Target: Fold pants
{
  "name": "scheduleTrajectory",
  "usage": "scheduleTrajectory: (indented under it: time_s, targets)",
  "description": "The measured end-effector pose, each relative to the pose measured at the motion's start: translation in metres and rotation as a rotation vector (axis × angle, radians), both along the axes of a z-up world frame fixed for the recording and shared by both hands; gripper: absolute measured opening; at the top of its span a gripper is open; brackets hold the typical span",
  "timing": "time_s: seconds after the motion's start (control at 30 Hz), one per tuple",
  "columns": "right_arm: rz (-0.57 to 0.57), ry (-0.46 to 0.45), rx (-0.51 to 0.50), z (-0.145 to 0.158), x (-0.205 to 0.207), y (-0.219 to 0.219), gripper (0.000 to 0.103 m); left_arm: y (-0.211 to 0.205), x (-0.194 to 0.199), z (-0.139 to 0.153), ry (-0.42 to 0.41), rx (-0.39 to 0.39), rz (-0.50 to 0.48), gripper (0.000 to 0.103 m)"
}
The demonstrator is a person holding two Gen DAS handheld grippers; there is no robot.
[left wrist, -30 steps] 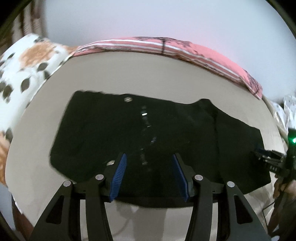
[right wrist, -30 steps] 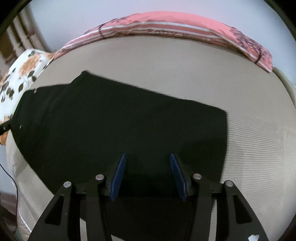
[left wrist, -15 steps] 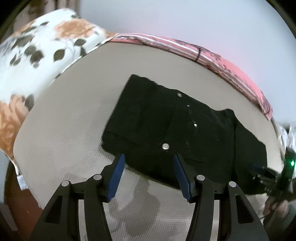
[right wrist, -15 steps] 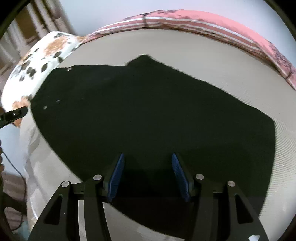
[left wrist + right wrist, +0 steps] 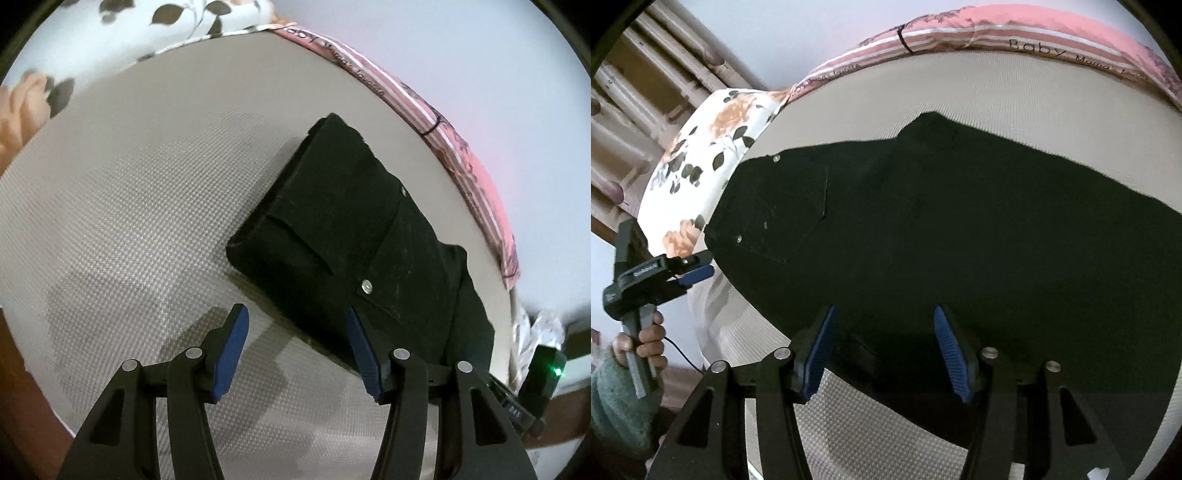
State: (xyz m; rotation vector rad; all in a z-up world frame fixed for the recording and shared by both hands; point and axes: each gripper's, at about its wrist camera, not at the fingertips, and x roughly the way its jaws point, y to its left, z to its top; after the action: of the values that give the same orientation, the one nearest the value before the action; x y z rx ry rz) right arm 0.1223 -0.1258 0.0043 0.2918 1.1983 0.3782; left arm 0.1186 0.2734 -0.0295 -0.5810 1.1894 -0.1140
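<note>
Pants are lying flat on the beige mattress, already doubled lengthwise by the look of it — one leg stacked on the other, waistband end toward the floral pillow and the legs running off to the right in the right wrist view. So my guess is the first fold is done and the crosswise folds are what's left; nothing's been brought end to end yet as far as I can see. Left gripper is spread wide and empty, hovering just off the near corner of the waistband, with its right finger over the edge of the cloth and its left one over bare mattress. Right gripper is also wide and holding nothing, sitting over the near edge of the legs. Fabric is matte black, heavy-ish, denim-like — it keeps a crisp thick edge at the waistband instead of slumping, and there are small metal rivets and a pocket seam showing. Mattress cover has a fine woven grid texture, probably a bit grippy. A pink striped blanket runs along the far side.
</note>
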Motion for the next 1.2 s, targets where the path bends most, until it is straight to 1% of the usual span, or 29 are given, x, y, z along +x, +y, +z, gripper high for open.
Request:
scheduleTrajectory:
  time_s: [0.13,0.27,0.37,0.43,0.57,0.6,0.63,0.7,0.87,0.93,1.07,1.2]
  targets:
    - [-0.021,-0.014,-0.008,0.007,-0.003,-0.006,0.056,0.009,0.005,-0.009,0.005,-0.08,0.034,0.056]
    - [-0.03,-0.008,-0.014,0.007,-0.003,-0.01,0.056,0.016,0.011,-0.021,0.023,-0.182,0.057,0.056]
    - [-0.035,-0.003,-0.023,0.008,-0.003,-0.012,0.056,0.021,0.013,-0.031,0.04,-0.227,0.073,0.056]
    - [-0.04,-0.007,-0.026,0.01,-0.002,-0.011,0.056,0.026,0.015,-0.036,0.027,-0.274,0.085,0.056]
    - [-0.056,-0.018,-0.031,0.014,0.0,-0.015,0.056,0.031,0.022,-0.041,-0.001,-0.322,0.092,0.056]
    - [-0.068,-0.02,-0.029,0.015,-0.001,-0.017,0.056,0.03,0.024,-0.042,-0.009,-0.323,0.087,0.057]
    - [-0.076,-0.02,-0.024,0.015,-0.002,-0.019,0.057,0.03,0.026,-0.042,-0.017,-0.323,0.082,0.057]
    - [-0.097,-0.016,-0.017,0.014,-0.003,-0.023,0.058,0.03,0.029,-0.042,-0.044,-0.335,0.067,0.062]
    - [-0.128,0.0,-0.038,0.007,-0.002,-0.028,0.058,0.034,0.043,-0.053,-0.07,-0.418,0.077,0.063]
    - [-0.139,0.007,-0.032,0.006,-0.001,-0.032,0.058,0.033,0.051,-0.054,-0.081,-0.418,0.063,0.063]
    - [-0.153,-0.012,-0.052,0.01,0.002,-0.035,0.058,0.025,0.062,-0.056,-0.123,-0.392,0.038,0.063]
    - [-0.164,-0.015,-0.07,0.011,0.002,-0.041,0.058,0.018,0.069,-0.054,-0.137,-0.363,0.004,0.063]
